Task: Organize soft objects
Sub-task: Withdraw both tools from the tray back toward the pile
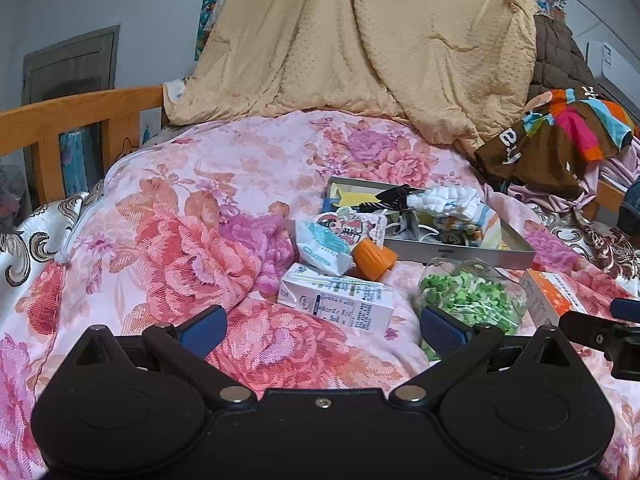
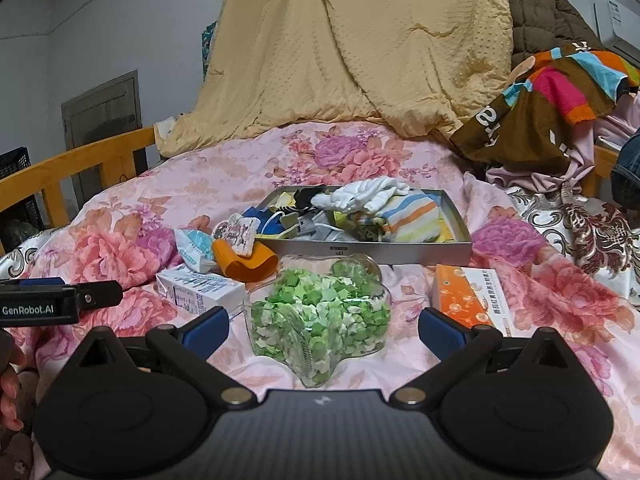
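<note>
We count one grey tray (image 2: 368, 250) on the flowered quilt (image 2: 160, 200), and in it one white knitted cloth (image 2: 360, 196), one striped cloth (image 2: 404, 216) and a tangle of smaller bits we cannot tell apart. In front of the tray lie one clear star-shaped jar of green paper stars (image 2: 320, 316), one white carton (image 2: 200, 286), one orange cup on its side (image 2: 246, 262), one tissue pack (image 2: 194, 246), one small cartoon-printed pouch (image 2: 238, 234) resting on the cup, and one orange box (image 2: 470, 296) to the right. Our left gripper (image 1: 320, 330) hovers with its fingers spread wide and bare just before the carton; our right gripper (image 2: 322, 330) is likewise spread and bare, the jar lying between its blue pads (image 2: 206, 330) without touching them. Behind the tray a tan blanket (image 2: 340, 48) hangs down, with a multicoloured garment (image 2: 552, 96) heaped at the right. A wooden bed rail (image 2: 80, 164) runs along the left, beneath a grey wall (image 2: 120, 20).
</note>
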